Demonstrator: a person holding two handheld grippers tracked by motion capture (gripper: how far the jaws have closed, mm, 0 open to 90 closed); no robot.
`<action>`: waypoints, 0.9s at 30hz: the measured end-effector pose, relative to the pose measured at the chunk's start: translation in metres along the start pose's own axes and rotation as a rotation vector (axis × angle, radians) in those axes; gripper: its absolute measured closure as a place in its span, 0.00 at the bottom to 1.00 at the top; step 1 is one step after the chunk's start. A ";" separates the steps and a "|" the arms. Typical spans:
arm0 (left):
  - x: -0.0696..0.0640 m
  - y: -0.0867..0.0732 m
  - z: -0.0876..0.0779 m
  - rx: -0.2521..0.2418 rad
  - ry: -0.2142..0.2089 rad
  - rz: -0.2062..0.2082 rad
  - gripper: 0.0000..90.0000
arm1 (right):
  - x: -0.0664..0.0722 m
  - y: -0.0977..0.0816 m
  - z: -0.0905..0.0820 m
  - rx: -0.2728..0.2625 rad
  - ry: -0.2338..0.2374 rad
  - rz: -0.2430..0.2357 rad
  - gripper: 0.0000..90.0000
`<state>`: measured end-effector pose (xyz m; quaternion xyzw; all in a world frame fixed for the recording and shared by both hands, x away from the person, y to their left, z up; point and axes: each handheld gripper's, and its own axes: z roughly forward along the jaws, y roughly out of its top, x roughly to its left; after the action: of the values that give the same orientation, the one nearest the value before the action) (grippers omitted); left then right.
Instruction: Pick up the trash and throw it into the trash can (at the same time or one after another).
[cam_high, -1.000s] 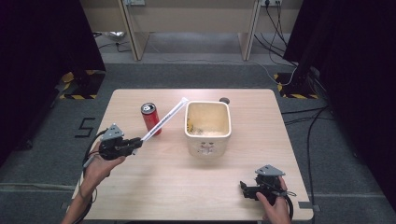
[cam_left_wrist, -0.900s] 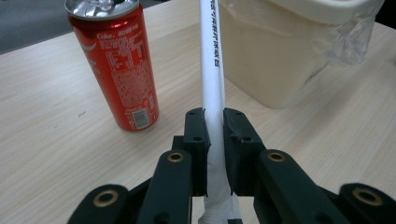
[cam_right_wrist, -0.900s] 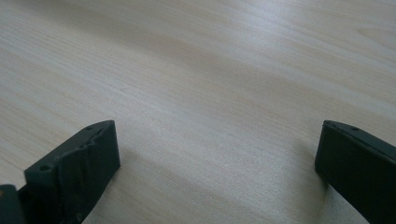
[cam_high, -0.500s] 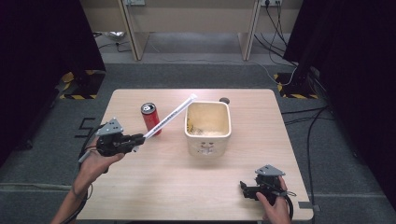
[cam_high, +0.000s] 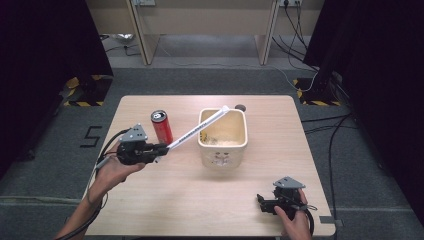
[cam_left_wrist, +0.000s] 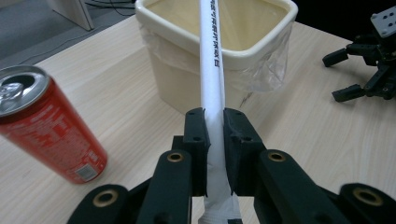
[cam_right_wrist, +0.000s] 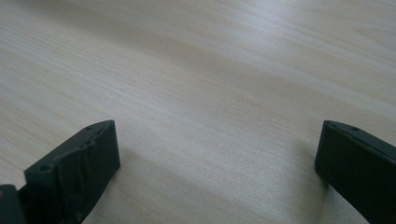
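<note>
Left tool (cam_high: 161, 148) clamped on white paper-wrapped stick (cam_high: 199, 130), jaws squeezing its near end. Left gripper view shows printed text along stick (cam_left_wrist: 211, 56); high view shows full length, long axis slanting up-right, far tip over cream bin (cam_high: 240, 141) rim. Bin has clear liner, small scraps at bottom. Red can (cam_high: 162, 127) upright just beside stick. Right tool (cam_high: 266, 204) jaws apart, resting on tabletop (cam_high: 210, 200).

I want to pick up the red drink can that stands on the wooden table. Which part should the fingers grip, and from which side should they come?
Grip the red drink can around the middle of its round side wall, coming level from the near left edge of the wooden table. It stands upright, so its wall offers two opposite sides. The cream plastic bin and the long white tube probably crowd its right side.
</note>
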<state>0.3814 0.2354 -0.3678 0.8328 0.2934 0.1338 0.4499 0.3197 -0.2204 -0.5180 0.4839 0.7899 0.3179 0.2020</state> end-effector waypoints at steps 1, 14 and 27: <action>-0.002 0.004 0.003 0.008 -0.011 0.007 0.89 | 0.000 0.000 0.000 0.000 0.000 0.000 0.00; -0.009 0.016 0.021 0.065 -0.031 0.045 0.89 | 0.000 0.000 0.000 0.001 0.001 0.000 0.00; -0.014 0.028 0.025 0.086 -0.029 0.056 0.88 | 0.000 0.000 0.000 -0.001 0.002 -0.003 0.00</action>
<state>0.3932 0.1978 -0.3580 0.8612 0.2688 0.1215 0.4139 0.3196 -0.2203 -0.5181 0.4824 0.7907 0.3184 0.2018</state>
